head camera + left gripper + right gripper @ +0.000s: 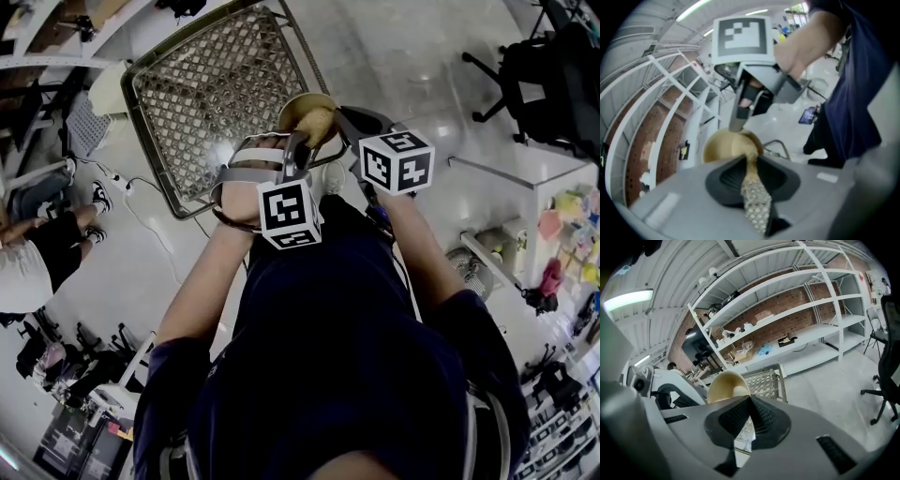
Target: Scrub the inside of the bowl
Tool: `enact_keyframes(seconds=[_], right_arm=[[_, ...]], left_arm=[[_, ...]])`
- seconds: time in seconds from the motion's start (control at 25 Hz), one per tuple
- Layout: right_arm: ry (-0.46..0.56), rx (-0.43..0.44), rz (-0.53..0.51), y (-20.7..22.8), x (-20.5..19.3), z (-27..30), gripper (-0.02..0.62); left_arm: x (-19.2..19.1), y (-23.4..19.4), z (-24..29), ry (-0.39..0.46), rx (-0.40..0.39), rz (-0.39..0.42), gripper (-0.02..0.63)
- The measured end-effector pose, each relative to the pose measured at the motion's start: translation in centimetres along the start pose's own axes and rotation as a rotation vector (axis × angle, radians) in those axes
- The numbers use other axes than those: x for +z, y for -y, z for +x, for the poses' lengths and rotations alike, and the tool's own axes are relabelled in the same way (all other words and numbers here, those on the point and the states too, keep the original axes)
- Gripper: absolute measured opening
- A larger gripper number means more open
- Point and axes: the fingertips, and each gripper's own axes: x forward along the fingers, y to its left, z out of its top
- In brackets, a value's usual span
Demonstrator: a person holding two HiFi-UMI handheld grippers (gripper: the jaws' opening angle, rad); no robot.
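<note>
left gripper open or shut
Shut. In the left gripper view the left gripper has its jaws pressed together on a mesh cloth, which runs forward into the bowl.

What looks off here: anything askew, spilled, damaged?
Nothing spilled or damaged. One oddity: the bowl rests on nothing. The right gripper pinches its rim in mid-air above the floor, and the left gripper holds a mesh scrubber to it.

Navy short-sleeved shirt, grey left gripper, grey right gripper, black ribbed jaws, black-and-white marker cubes
</note>
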Motion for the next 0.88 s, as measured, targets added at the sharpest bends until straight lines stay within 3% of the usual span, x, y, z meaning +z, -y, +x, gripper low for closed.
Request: enact_keyframes(seconds=[0.2, 0.44, 0.68, 0.88], right_arm=[[0.006, -0.018, -0.001, 0.9, 0.5, 0.0, 0.011], [-0.015, 0.004, -0.013, -0.2, -0.1, 0.7, 0.011], [-0.033, 0.016, -0.021, -1.0, -0.2, 1.4, 0.011], [-0.018, 0.004, -0.009, -0.3, 0.5, 1.6, 0.009]], left_arm=[[-1.6, 0.1, 0.1, -0.032, -0.024, -0.010, 0.072], [-4.1, -2.7, 0.4, -0.115, 0.046, -0.082, 0.072], [-2.9, -4.3, -0.1, -0.063, 0.098, -0.088, 0.072], [-1.3, -1.8, 0.5, -0.011, 0.019, -0.021, 0.072]])
